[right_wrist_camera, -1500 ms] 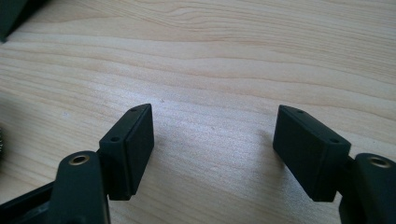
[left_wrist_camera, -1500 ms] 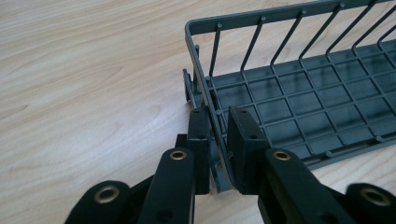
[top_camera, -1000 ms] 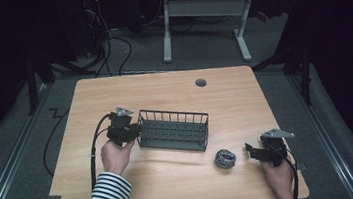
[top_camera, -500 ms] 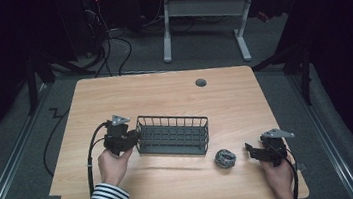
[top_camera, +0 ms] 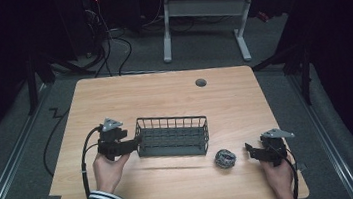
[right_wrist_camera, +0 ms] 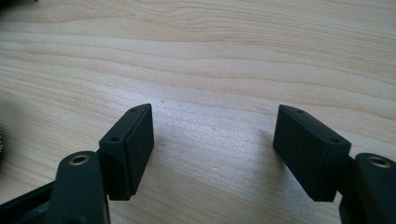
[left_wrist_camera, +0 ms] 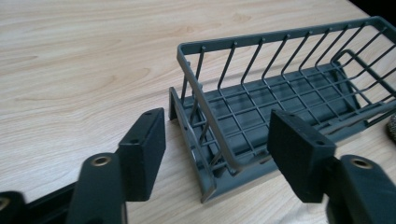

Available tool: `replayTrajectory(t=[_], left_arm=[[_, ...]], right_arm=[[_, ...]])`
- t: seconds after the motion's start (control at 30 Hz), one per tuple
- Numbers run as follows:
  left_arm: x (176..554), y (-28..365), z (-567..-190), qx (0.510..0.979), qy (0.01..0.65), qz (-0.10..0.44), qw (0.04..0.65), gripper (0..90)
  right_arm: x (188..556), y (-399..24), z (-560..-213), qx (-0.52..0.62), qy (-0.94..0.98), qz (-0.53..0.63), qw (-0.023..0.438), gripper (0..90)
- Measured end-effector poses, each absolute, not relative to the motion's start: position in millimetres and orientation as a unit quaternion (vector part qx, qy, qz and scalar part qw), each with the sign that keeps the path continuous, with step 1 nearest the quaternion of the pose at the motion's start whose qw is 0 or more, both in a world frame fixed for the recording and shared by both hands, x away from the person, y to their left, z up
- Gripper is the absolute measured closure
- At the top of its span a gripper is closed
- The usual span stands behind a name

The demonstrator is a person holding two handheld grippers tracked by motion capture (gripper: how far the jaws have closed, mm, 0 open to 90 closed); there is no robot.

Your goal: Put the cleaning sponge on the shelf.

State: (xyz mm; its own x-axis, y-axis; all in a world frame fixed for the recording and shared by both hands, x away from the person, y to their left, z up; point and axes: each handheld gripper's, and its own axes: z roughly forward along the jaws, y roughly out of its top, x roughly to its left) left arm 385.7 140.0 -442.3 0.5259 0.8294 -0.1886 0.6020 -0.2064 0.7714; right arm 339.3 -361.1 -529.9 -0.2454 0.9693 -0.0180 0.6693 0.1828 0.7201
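Observation:
A dark grey wire basket (top_camera: 171, 136) stands empty on the wooden table (top_camera: 164, 96). My left gripper (top_camera: 136, 142) is at the basket's left end. Its jaws have just been opening, and the end rim of the basket (left_wrist_camera: 261, 107) stands between them with neither pad of the left gripper (left_wrist_camera: 217, 128) touching it. A grey scouring ball (top_camera: 225, 158) lies off the basket's near right corner. To the right of the ball, my right gripper (top_camera: 251, 150) rests low over the table. The right gripper (right_wrist_camera: 212, 116) is open, with bare wood between its jaws.
A round grey cable grommet (top_camera: 201, 82) sits in the table near its far edge. Beyond the table stand a white desk frame (top_camera: 204, 10) and loose cables on the floor. Cables trail from both grippers toward the near edge.
The left gripper drew the basket's left end slightly toward the near left, then opened and let go of the rim. The right gripper stayed still.

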Motion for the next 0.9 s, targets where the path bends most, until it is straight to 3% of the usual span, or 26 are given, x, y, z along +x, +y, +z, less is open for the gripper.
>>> replayTrajectory(t=[0.43, 0.9], left_arm=[[349, 193, -473, 0.732, 0.507, 0.151, 0.429, 32.9], [347, 216, -519, 0.716, 0.548, 0.178, 0.394, 31.1]], right_arm=[[339, -361, -530, 0.562, 0.728, 0.304, 0.246, 29.2], [339, -361, -530, 0.563, 0.728, 0.304, 0.246, 29.0]])
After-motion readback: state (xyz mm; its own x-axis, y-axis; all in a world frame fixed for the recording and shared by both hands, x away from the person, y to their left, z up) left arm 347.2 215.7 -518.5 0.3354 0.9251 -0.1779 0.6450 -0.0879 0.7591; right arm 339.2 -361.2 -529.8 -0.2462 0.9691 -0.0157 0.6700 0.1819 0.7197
